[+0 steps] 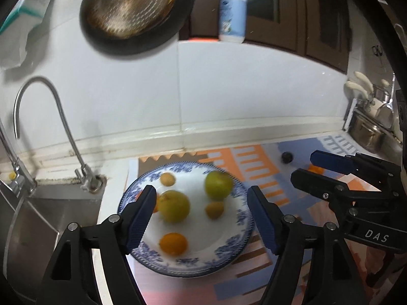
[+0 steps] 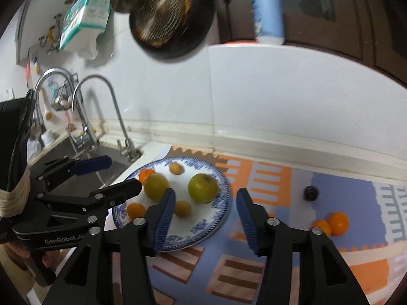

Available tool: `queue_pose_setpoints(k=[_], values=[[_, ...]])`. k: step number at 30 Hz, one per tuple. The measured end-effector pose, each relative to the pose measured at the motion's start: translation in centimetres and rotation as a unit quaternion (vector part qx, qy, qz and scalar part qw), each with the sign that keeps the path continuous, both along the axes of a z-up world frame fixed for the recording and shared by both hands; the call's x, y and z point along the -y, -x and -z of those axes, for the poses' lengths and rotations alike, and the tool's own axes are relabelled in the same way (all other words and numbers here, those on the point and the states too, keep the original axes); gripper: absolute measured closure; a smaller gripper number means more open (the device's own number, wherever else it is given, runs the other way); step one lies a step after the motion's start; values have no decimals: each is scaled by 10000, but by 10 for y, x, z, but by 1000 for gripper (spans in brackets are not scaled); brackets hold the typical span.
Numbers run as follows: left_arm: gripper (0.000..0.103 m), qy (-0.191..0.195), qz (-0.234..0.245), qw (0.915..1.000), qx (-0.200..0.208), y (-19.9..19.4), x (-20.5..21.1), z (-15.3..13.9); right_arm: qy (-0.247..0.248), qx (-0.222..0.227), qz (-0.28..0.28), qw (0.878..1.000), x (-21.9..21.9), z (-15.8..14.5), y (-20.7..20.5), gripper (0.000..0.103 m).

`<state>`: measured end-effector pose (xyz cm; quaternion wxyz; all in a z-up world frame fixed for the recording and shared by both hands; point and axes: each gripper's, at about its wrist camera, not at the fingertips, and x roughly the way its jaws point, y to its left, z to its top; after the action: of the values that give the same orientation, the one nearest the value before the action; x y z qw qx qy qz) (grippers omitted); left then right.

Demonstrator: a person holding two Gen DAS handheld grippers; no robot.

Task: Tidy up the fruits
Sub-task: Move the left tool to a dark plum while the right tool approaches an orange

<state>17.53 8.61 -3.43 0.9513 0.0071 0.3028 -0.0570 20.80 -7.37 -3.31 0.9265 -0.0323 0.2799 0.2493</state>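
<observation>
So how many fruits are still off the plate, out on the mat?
3: a dark round fruit alone toward the backsplash, and two orange fruits touching each other nearer the front right, one larger, one smaller. More may sit outside the views.

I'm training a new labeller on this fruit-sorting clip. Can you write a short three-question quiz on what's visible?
1. True or false: the left gripper holds a fruit.
2. How many fruits lie on the blue-and-white plate?
3. Which lies off the plate on the patterned mat? A) green fruit B) dark fruit and two orange fruits C) nothing

Key: 1 false, both grippers are open and empty; 2 six; 3 B.
</observation>
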Motion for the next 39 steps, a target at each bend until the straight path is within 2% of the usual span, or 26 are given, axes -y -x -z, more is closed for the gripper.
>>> queue_pose_setpoints(k=[8,19,25,30,35,39], values=[[24,26,354,9992,209,2,33,-15,44,354,469,9983,37,-20,17,51],[21,-13,997,9944,360,-32,78,-29,-73,367,1490,9881,92,-32,14,51],[21,-259,1456,9886,288,-63,103,-29,-142,121,2039,9788,113,-25,0,51],[21,-298,1850,9823,75,-89,120,-23,-263,-194,2318,9722,124,-15,-17,50],[21,-278,2223,9743,-245,-118,135,-7,-449,-596,2555,9639,135,3,-34,50],[23,-461,2500,9663,-418,-138,147,8,-592,-895,2739,9558,143,20,-46,51]])
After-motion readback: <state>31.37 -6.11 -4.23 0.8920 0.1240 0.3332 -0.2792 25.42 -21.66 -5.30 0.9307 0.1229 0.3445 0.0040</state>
